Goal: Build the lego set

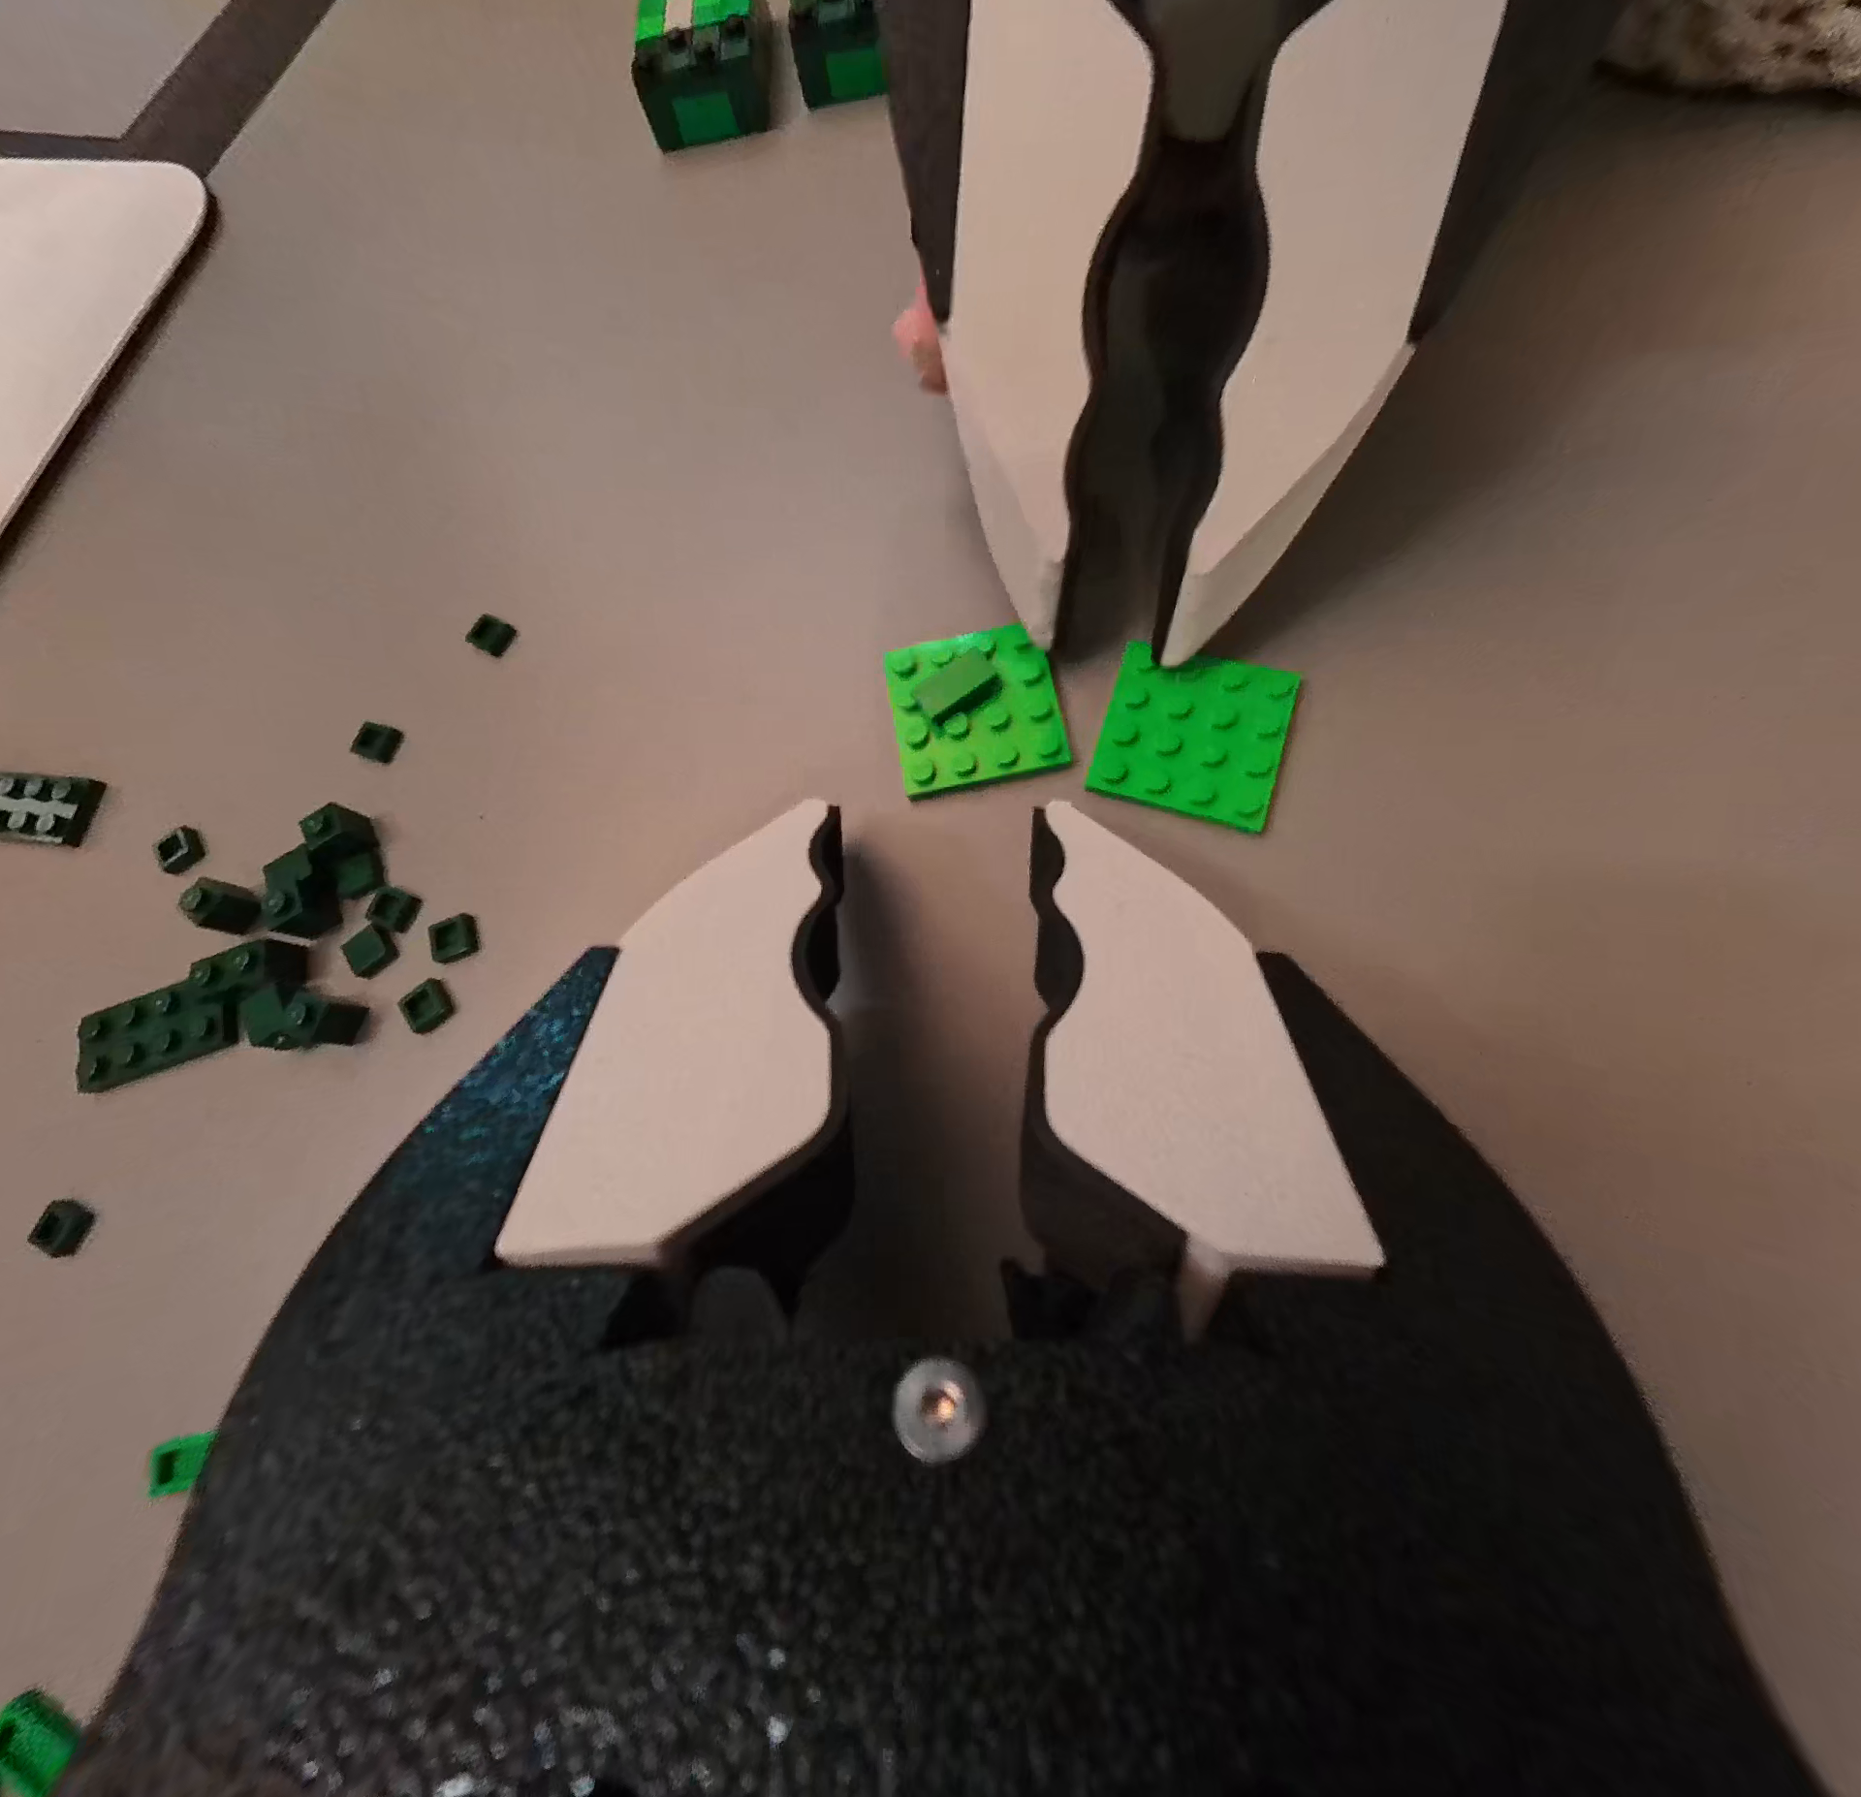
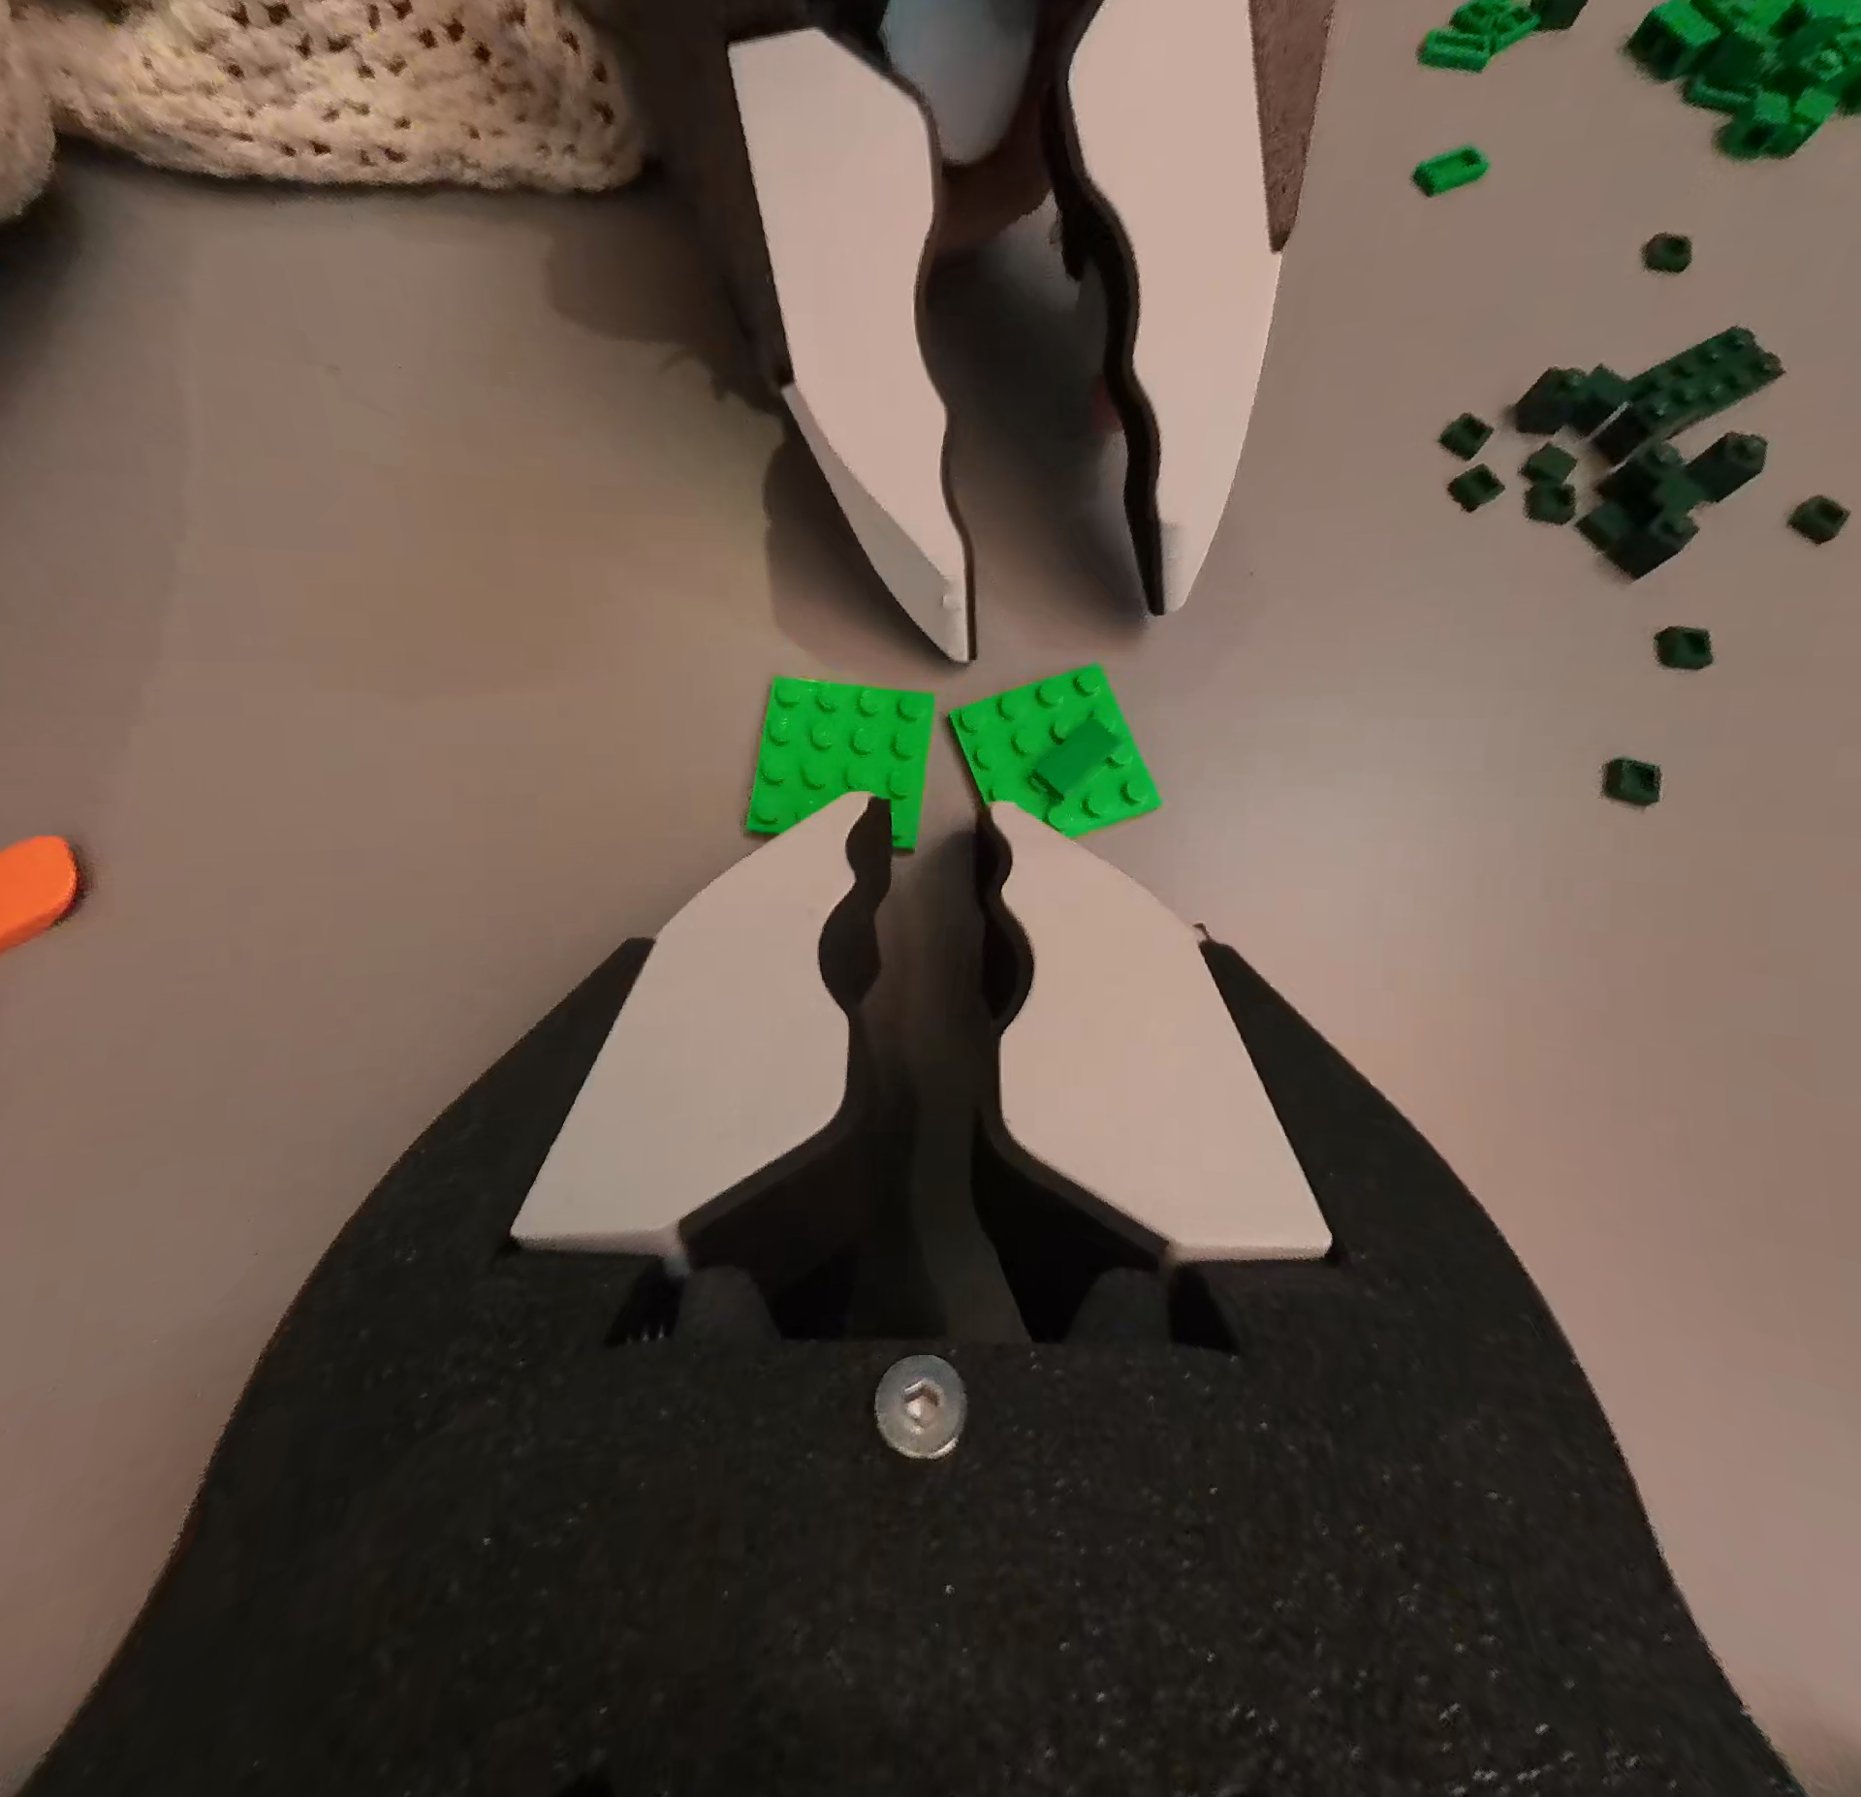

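Two bright green 4x4 plates lie side by side on the grey table. One plate (image 1: 1007,752) (image 2: 1007,732) carries a small darker green tile (image 1: 957,691) (image 2: 1078,757). The other plate (image 1: 1193,737) (image 2: 836,752) is bare. My left gripper (image 1: 937,817) (image 2: 1057,621) is open and empty, its tips just short of the plates. My right gripper (image 2: 932,812) (image 1: 1108,646) faces it from the other side. Its jaws stand a little apart with nothing between them. Its tips rest at the plates' edges, over the gap between them.
A heap of dark green pieces (image 1: 252,953) (image 2: 1652,450) lies to one side, with loose single studs around it. A bright green heap (image 2: 1752,47), two built green cubes (image 1: 705,57), a knitted cloth (image 2: 302,57), an orange object (image 2: 35,888) and a pale board (image 1: 81,319) lie around. About 5 cm separates my left fingertips from my right.
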`<state>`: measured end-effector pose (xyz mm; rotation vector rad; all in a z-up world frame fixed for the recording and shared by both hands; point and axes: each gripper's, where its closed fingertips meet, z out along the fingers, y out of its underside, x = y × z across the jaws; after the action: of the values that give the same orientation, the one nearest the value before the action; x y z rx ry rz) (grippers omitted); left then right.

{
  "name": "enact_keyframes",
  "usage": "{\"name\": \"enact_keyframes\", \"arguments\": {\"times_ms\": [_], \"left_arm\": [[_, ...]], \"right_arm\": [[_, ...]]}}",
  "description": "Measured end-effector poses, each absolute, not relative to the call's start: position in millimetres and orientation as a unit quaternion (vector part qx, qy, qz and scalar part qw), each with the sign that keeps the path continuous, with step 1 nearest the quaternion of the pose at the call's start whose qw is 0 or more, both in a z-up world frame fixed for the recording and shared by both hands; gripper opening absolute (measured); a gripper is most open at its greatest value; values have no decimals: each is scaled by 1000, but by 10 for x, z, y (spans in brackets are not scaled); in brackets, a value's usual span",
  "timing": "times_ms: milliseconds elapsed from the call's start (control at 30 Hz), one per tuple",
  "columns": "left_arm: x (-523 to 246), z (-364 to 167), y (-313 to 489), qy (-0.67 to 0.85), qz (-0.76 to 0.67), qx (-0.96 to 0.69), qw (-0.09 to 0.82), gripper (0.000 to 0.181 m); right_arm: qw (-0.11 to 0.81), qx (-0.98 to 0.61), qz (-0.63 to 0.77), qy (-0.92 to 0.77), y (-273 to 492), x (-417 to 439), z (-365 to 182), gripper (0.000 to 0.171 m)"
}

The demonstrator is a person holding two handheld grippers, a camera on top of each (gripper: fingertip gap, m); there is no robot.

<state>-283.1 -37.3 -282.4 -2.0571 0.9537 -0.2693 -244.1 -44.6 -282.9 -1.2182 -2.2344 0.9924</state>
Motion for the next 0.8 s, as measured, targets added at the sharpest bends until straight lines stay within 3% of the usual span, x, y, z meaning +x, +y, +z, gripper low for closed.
{"name": "enact_keyframes", "arguments": {"times_ms": [233, 533, 800], "left_arm": [[-2912, -2785, -360, 365, -98, -819, 431, 39], [-2905, -2789, -411, 374, -102, -820, 421, 28], [-2954, -2792, -402, 361, -106, -822, 427, 32]], "right_arm": [[212, -410, 375, -804, -431, -2531, -2765, 16], [136, -411, 408, -804, -502, -2384, -2761, 9], [137, -418, 394, -807, -612, -2486, -2800, 27]]}}
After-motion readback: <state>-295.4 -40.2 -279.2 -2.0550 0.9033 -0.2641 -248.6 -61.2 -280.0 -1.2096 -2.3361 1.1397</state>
